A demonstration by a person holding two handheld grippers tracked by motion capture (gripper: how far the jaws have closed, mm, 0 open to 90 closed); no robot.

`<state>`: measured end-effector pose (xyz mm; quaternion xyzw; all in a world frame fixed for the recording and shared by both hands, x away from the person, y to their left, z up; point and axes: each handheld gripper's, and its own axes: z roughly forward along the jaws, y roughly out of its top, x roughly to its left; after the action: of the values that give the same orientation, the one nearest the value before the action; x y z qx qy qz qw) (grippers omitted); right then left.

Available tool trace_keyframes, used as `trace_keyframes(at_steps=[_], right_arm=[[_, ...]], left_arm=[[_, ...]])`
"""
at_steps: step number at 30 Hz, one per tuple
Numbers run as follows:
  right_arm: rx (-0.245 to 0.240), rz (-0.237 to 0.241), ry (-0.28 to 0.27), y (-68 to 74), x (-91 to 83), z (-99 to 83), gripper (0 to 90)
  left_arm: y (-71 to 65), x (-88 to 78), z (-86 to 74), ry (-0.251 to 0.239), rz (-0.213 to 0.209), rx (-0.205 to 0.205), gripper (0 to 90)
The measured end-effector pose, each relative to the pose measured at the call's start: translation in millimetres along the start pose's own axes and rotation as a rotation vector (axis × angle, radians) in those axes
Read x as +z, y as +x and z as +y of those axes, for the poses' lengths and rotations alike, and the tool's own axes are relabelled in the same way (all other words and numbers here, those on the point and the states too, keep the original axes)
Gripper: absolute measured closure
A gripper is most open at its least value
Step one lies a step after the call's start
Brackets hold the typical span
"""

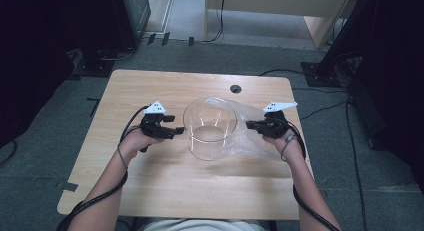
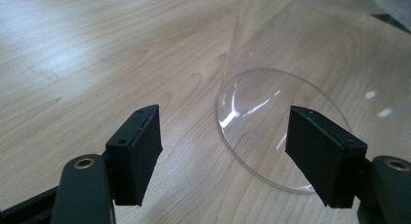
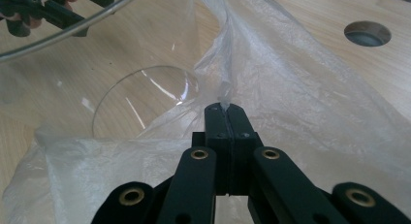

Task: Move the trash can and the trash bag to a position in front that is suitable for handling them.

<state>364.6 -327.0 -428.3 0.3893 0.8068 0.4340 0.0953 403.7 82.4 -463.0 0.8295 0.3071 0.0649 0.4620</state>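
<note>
The right gripper (image 3: 225, 110) has its jaws pressed together on a fold of the thin clear plastic bag (image 3: 300, 88), which rises in a crease from the jaw tips. The left gripper (image 2: 223, 151) is wide open and holds nothing; its two pads stand on either side of the lower wall of the glass container (image 2: 271, 88), and I cannot tell if they touch it.

The glass container (image 1: 210, 126) is a clear, round, open vessel standing upright near the middle of the tabletop (image 1: 150, 186). It looks empty, with only its round bottom and some reflections visible. The plastic bag (image 1: 250, 126) lies against its right side and spreads on the tabletop toward the right gripper (image 1: 252, 125); how far it wraps around the glass is hard to make out, since both are transparent. The left gripper (image 1: 176, 131) is just beside the container's left wall. A round cable hole (image 1: 235, 88) sits near the far edge of the tabletop.
</note>
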Motion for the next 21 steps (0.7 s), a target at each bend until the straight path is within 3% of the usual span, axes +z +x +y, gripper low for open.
trace_keyframes(at_steps=[7,11,15,21], right_arm=[[0.002,0.005,0.0,-1.3,-3.3,5.4,90.0],[0.003,0.01,-0.001,-3.3,-8.0,9.3,90.0],[-0.008,0.016,0.027,-7.8,-5.4,13.2,90.0],[-0.027,0.04,0.058,-12.7,1.9,26.9,90.0]], left_arm=[[-0.7,-11.4,11.8,-0.027,0.011,-0.018,28.2],[0.6,-17.0,21.8,-0.043,-0.003,-0.013,28.3],[6.6,-18.5,30.9,-0.04,-0.015,-0.041,28.3],[10.6,-16.5,47.4,-0.053,-0.02,-0.02,28.2]])
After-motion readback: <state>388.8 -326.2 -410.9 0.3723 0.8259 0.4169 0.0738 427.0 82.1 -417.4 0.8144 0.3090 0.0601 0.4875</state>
